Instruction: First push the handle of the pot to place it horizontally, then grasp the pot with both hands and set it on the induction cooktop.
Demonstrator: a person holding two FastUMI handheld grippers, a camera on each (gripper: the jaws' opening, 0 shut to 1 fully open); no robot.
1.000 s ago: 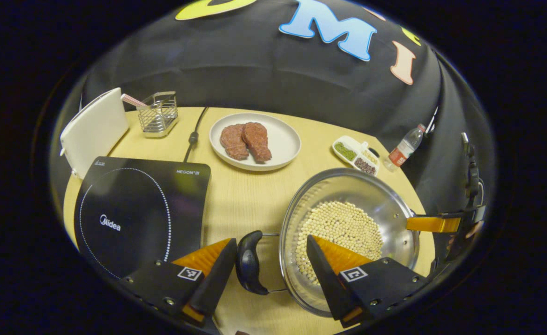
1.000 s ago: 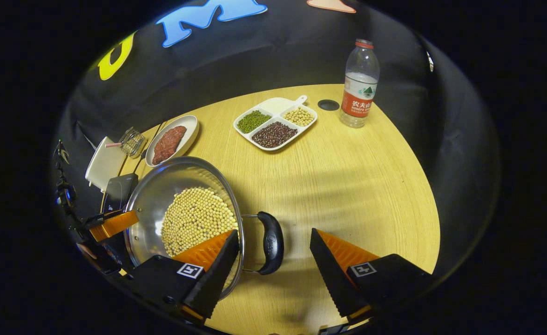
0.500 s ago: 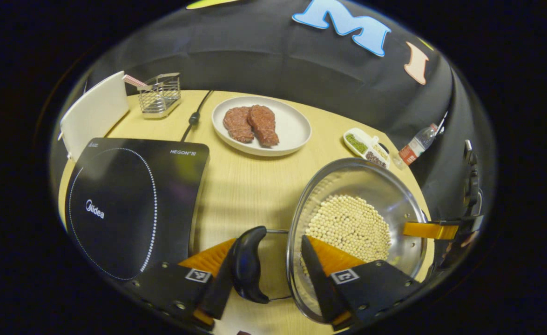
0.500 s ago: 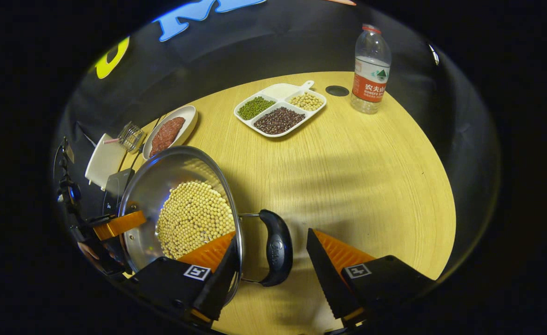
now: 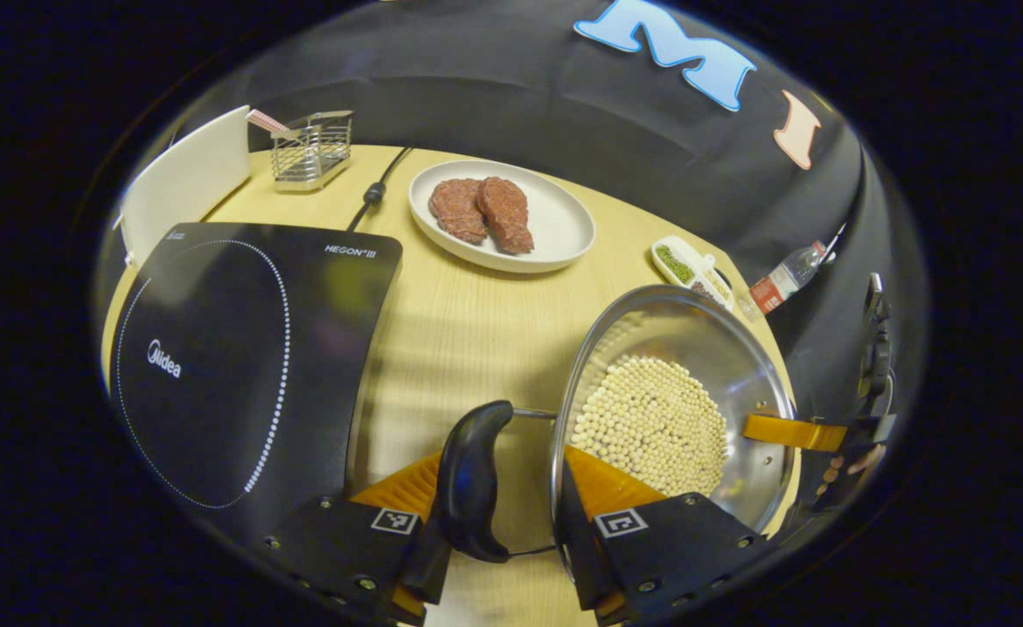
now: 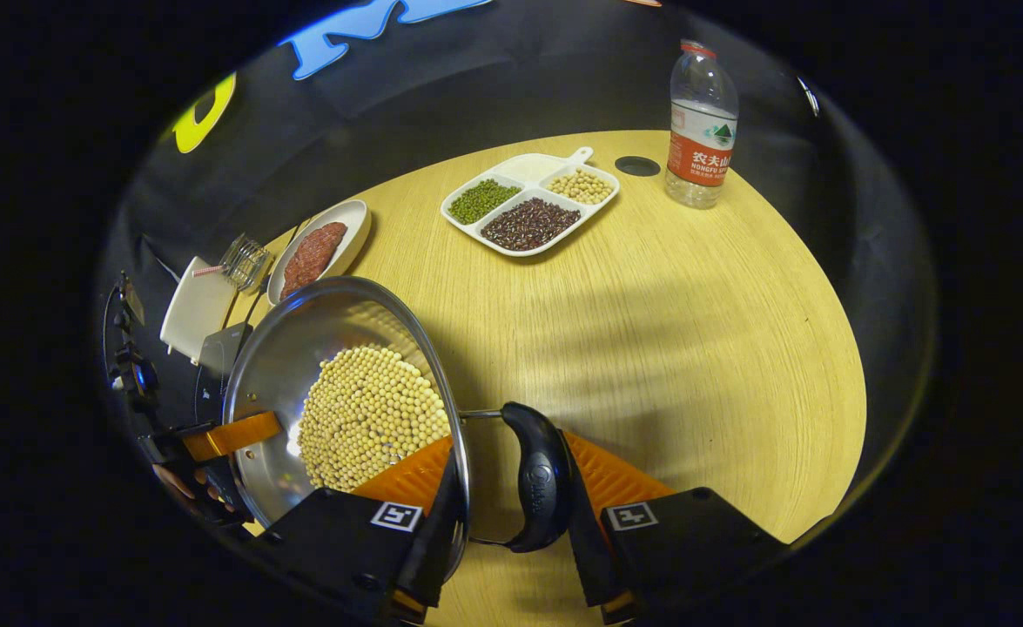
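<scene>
Left gripper view: left gripper (image 5: 501, 540) at 6 o'clock, jaws closed around the pot's near side, one finger against the black handle (image 5: 469, 492), the other inside the rim over the soybeans (image 5: 655, 425). Pot (image 5: 737, 366) sits at 4 o'clock, steel, tilted toward the camera; cannot tell if it is off the table (image 5: 467, 331). Induction cooktop (image 5: 241, 366) at 9 o'clock, just beside the pot handle, apart from it. Plate (image 5: 563, 235) with two meat pieces (image 5: 481, 209) at 12 o'clock. Wire rack (image 5: 309, 152) and white board (image 5: 187, 178) at 10–11 o'clock. Bean tray (image 5: 689, 266) and water bottle (image 5: 785, 277) at 2 o'clock. Other gripper's finger (image 5: 790, 431) at 3–4 o'clock, on the pot's far rim.

Right gripper view: right gripper (image 6: 507, 531) at 6 o'clock, clamped on the pot's second black handle (image 6: 541, 488), one finger inside the rim, one outside the handle. Pot (image 6: 302, 348) at 8 o'clock. Bean tray (image 6: 528, 205) at 12, bottle (image 6: 701, 131) at 1, plate (image 6: 337, 235) at 10.
</scene>
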